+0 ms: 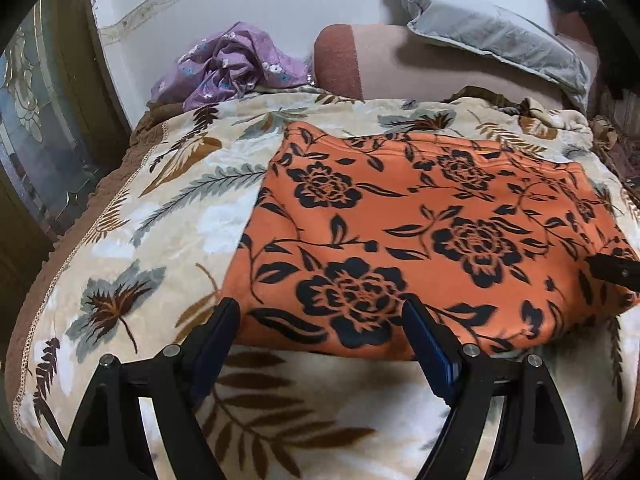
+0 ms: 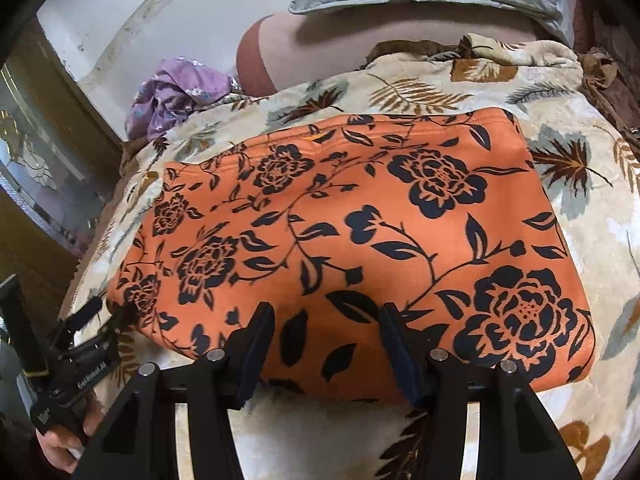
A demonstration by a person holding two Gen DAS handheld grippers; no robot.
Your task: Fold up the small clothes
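Left wrist view: the left gripper (image 1: 320, 322) has its jaws spread wide with nothing between them but the near edge of the orange floral garment (image 1: 432, 236) and the leaf-print blanket (image 1: 160, 216) below it. The garment lies flat and folded into a rough rectangle, just ahead of the jaws and stretching off to their right; its near left corner sits just beside the left jaw's tip, and the right jaw's tip overlaps its near edge. Whether either tip touches the cloth is not clear. A dark tip of the right gripper (image 1: 616, 270) shows at the far right edge, over the garment. Well ahead of the jaws lie a crumpled purple floral cloth (image 1: 236, 66), a brown bolster (image 1: 340, 60) and a grey pillow (image 1: 492, 32) resting on it.

Right wrist view: the right gripper (image 2: 326, 326) also has its jaws spread apart, both tips over the garment's (image 2: 360, 240) near edge, clamping nothing. The garment fills the space ahead of the jaws and on both sides. To the left of the jaws, a hand (image 2: 60, 440) holds the left gripper (image 2: 86, 318) at the garment's left corner. The blanket (image 2: 592, 240) surrounds the garment.
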